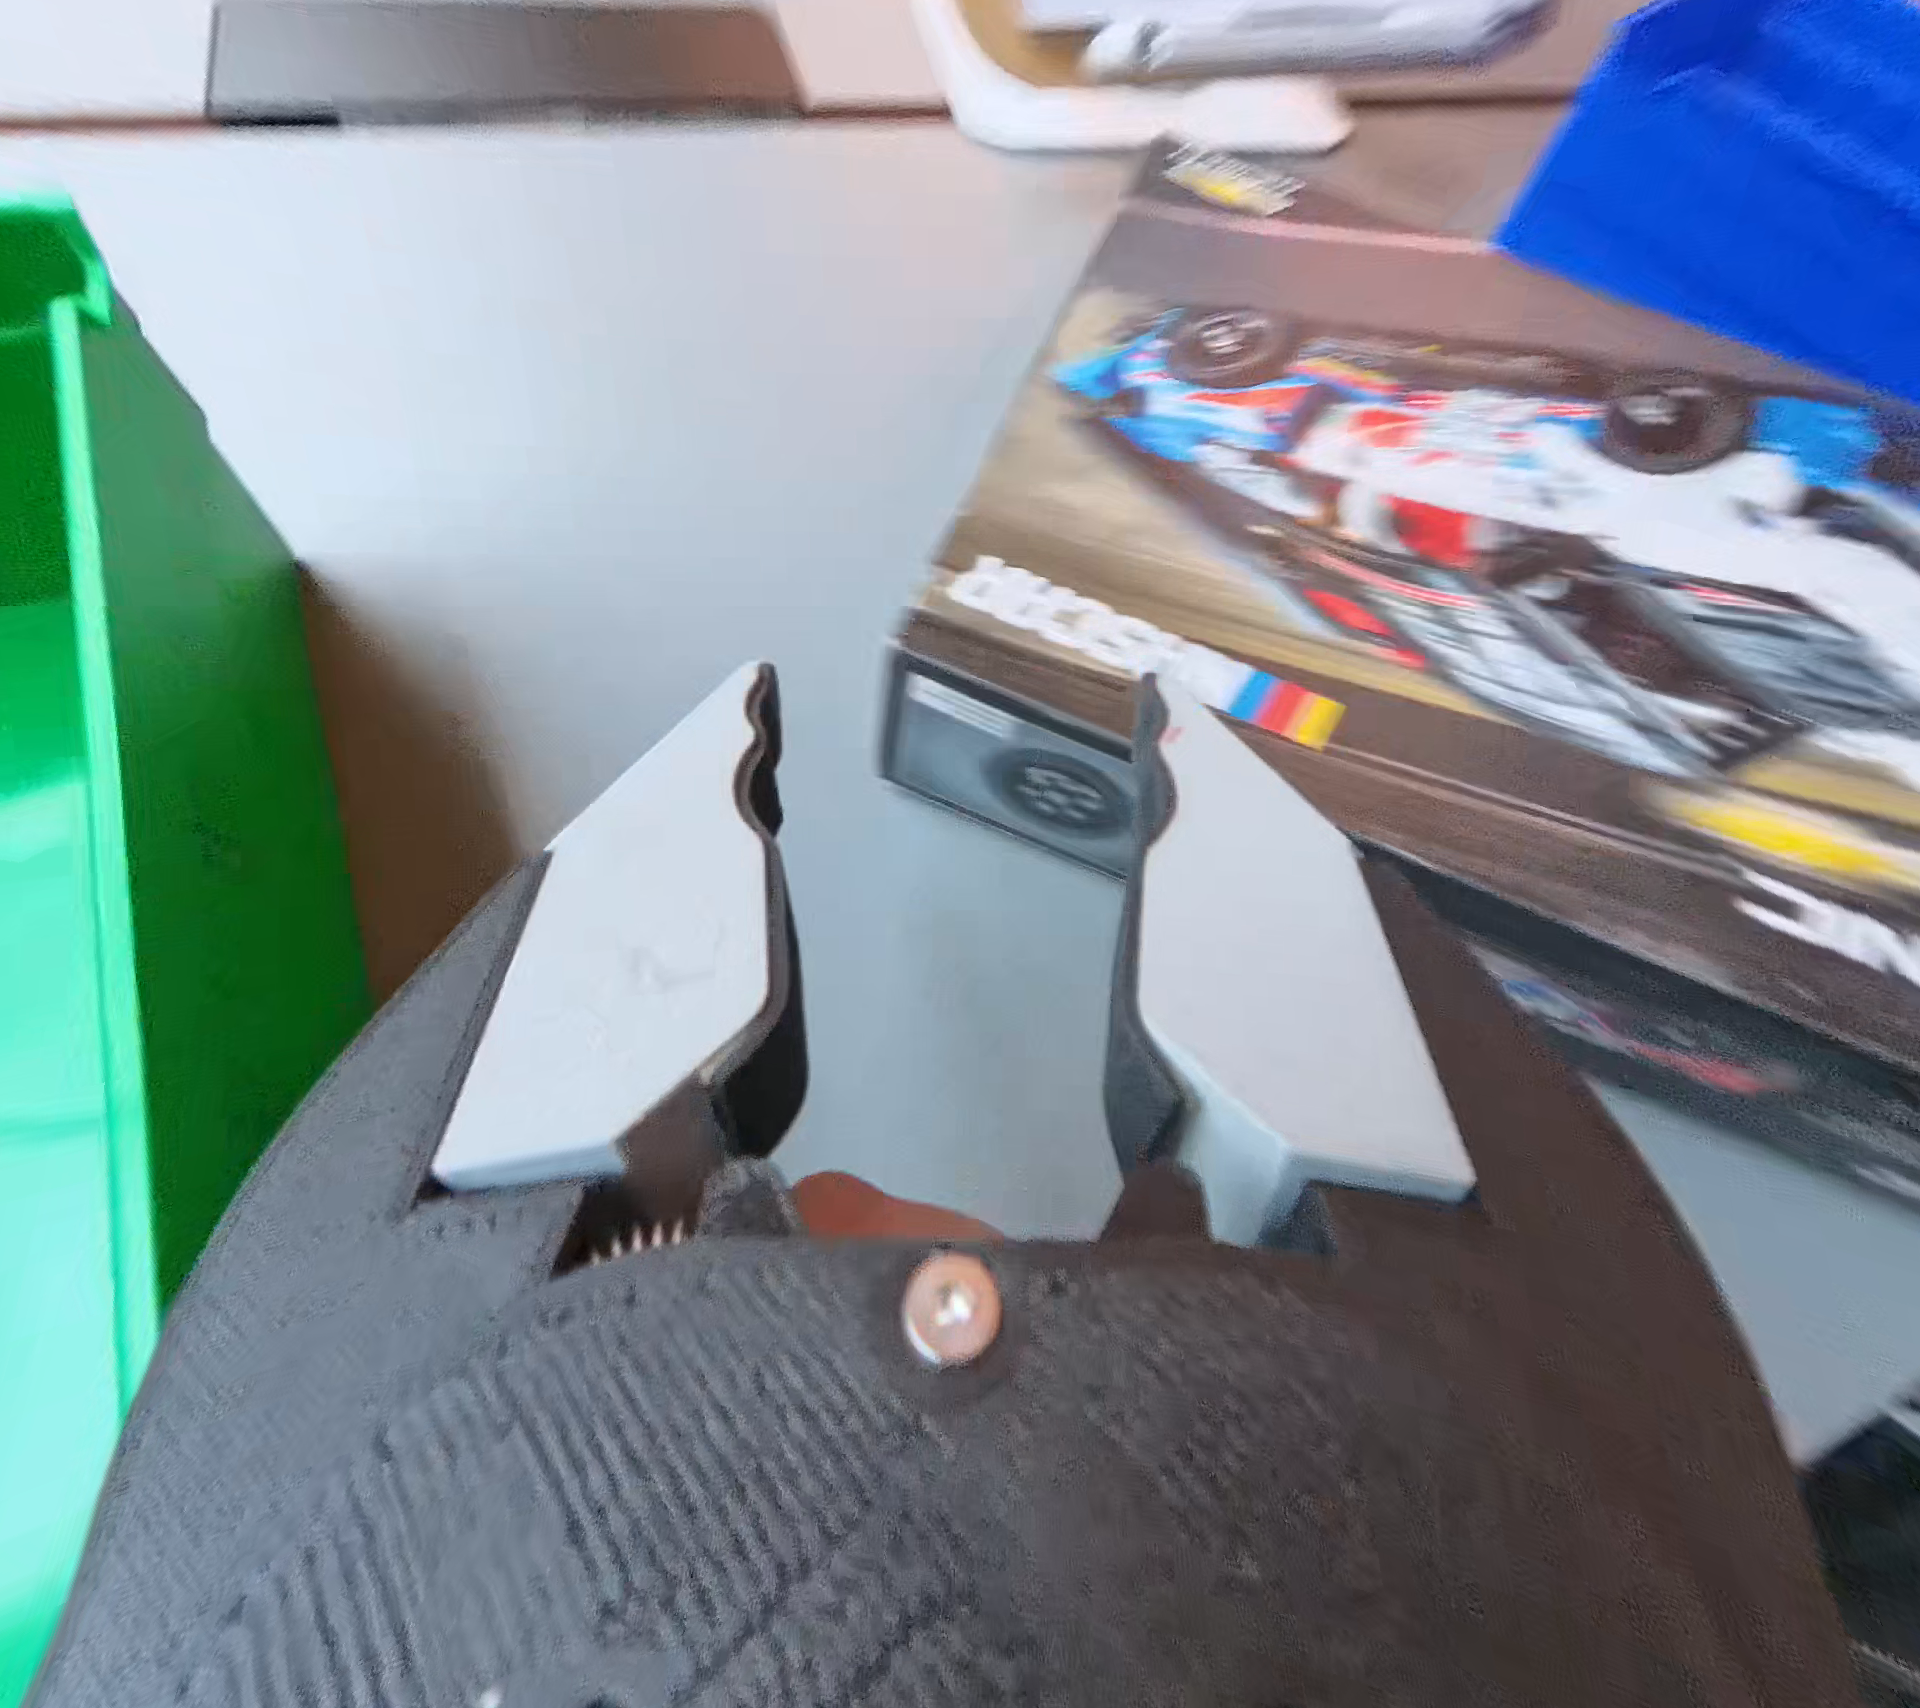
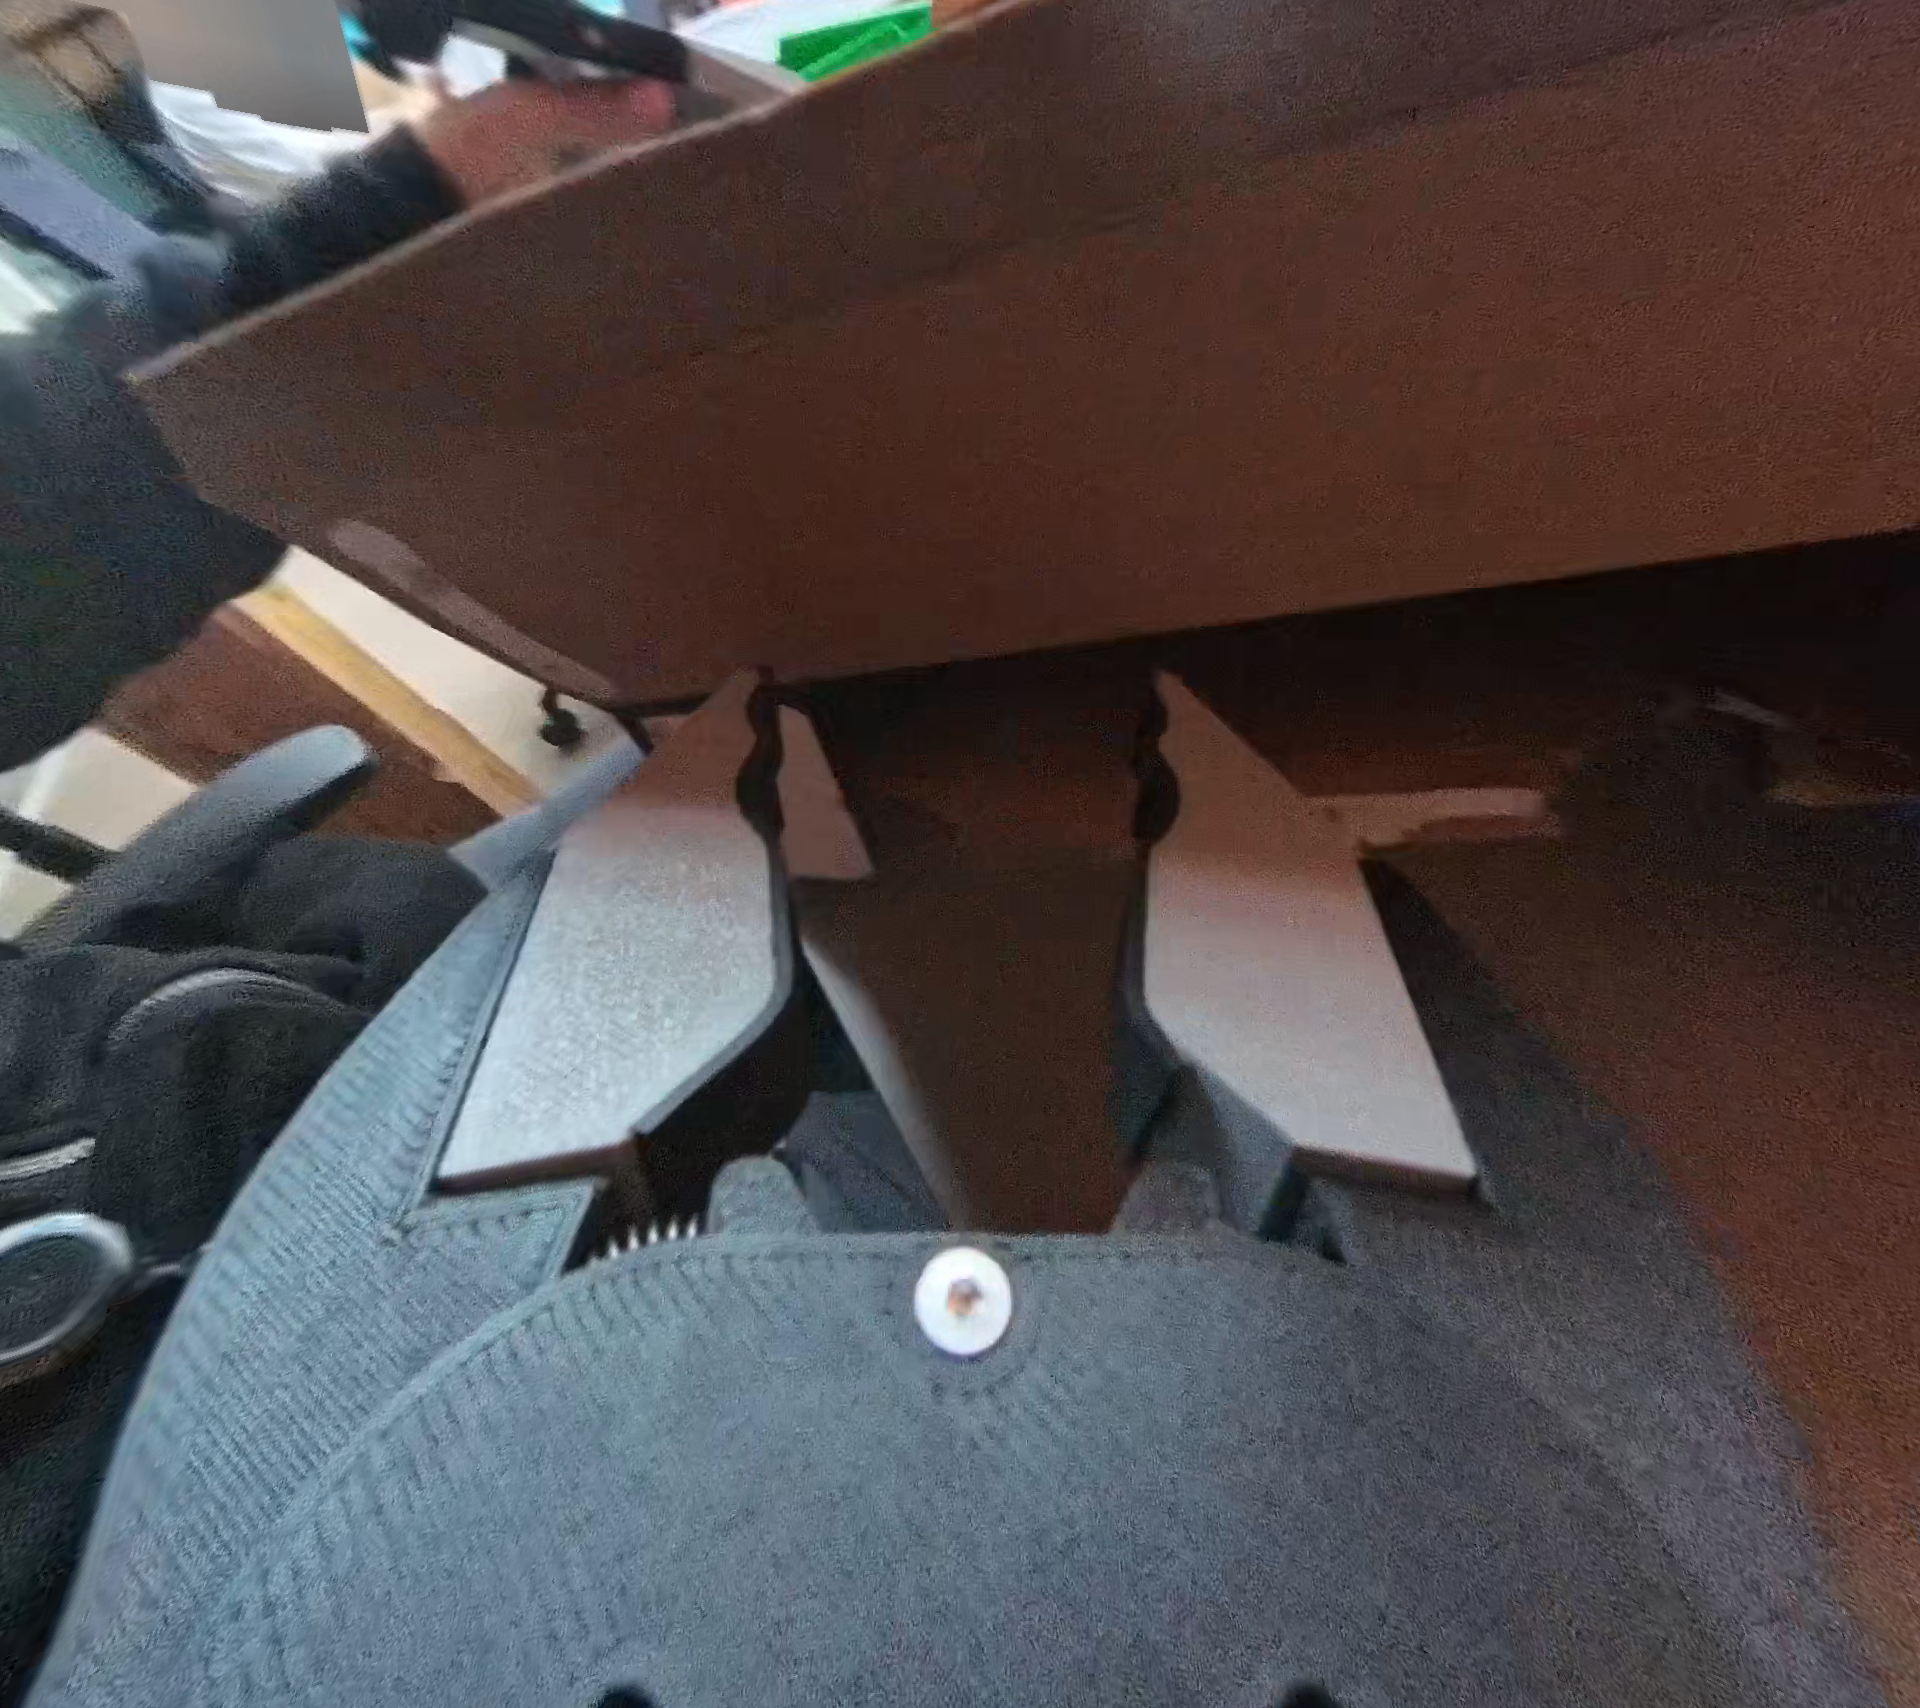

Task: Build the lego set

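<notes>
A grey table carries a green bin, a lego box and a blue bin.

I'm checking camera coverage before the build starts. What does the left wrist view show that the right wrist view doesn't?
Only the left wrist view: the lego box with its race-car picture lying on the grey tabletop, a green bin, a blue bin, and the open, empty left gripper.

Only the right wrist view: the table's brown edge seen from below, with the open right gripper under it.

Shared: no loose bricks in either view.

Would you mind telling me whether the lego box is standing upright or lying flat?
Lying flat: the lego box rests on the grey table, its car picture facing up.
</notes>
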Demonstrator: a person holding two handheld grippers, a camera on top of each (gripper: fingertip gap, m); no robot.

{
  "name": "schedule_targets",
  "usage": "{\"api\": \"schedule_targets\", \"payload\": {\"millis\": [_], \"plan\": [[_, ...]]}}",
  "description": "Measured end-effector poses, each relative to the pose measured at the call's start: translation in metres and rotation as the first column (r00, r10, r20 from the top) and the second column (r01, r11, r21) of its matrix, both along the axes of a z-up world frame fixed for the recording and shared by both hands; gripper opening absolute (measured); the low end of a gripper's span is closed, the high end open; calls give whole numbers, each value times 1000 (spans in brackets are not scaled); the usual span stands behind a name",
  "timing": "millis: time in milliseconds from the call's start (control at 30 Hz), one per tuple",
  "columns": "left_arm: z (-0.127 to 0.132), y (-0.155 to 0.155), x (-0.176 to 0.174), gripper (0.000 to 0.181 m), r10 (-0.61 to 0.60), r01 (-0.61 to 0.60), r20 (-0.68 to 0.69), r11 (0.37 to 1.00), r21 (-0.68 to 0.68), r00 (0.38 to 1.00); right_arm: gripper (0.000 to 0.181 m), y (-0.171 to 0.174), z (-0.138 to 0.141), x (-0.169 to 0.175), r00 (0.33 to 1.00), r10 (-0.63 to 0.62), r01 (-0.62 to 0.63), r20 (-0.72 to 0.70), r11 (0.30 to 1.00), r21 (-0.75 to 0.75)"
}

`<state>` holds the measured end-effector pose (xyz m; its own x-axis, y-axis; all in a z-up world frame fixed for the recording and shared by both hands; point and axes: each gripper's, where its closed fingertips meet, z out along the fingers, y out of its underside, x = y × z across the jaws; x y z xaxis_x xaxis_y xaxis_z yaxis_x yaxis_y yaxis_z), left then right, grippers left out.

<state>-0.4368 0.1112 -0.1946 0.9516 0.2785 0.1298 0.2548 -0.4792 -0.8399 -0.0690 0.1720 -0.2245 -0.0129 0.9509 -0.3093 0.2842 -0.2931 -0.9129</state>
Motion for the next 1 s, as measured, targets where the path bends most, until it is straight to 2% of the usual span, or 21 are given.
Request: {"api": "schedule_targets", "payload": {"millis": [100,200,267,367,500,533,600,667,800,900,1000], "plan": [[-26,30,-17,68,-24,38,215,998,-59,976,72,-15,4,-12,997,75,-75,-2,995,-69],[-41,46,8,69,-145,180,454,983,-33,879,81,-21,4,-25,988,148,-153,-43,972,-179],[-49,44,5,69,-150,186,419,982,-46,895,85,-26,15,-25,969,192,-230,-153,928,-293],[-50,36,10,65,-149,177,440,984,-23,886,100,-10,31,-19,957,116,-237,-265,839,-490],[-49,26,18,61,-147,160,429,987,6,891,95,6,32,-31,974,38,-167,-224,786,-596],[-49,25,18,61,-144,151,424,988,17,894,91,9,32,-35,978,26,-150,-208,781,-606],[-48,20,22,61,-143,140,423,989,38,895,47,11,18,-45,989,61,-132,-132,762,-634],[-47,16,24,60,-132,120,402,991,56,906,19,4,11,-53,983,126,-185,-136,656,-731],[-44,4,21,60,-120,93,390,992,88,913,7,-5,-3,-59,974,186,-212,-130,547,-810],[-42,-4,21,60,-99,78,368,994,73,925,6,-3,-5,-62,970,218,-214,-106,566,-796],[-36,-11,19,59,-83,75,351,997,34,933,5,-5,-6,-66,963,247,-234,-110,556,-798]]}}
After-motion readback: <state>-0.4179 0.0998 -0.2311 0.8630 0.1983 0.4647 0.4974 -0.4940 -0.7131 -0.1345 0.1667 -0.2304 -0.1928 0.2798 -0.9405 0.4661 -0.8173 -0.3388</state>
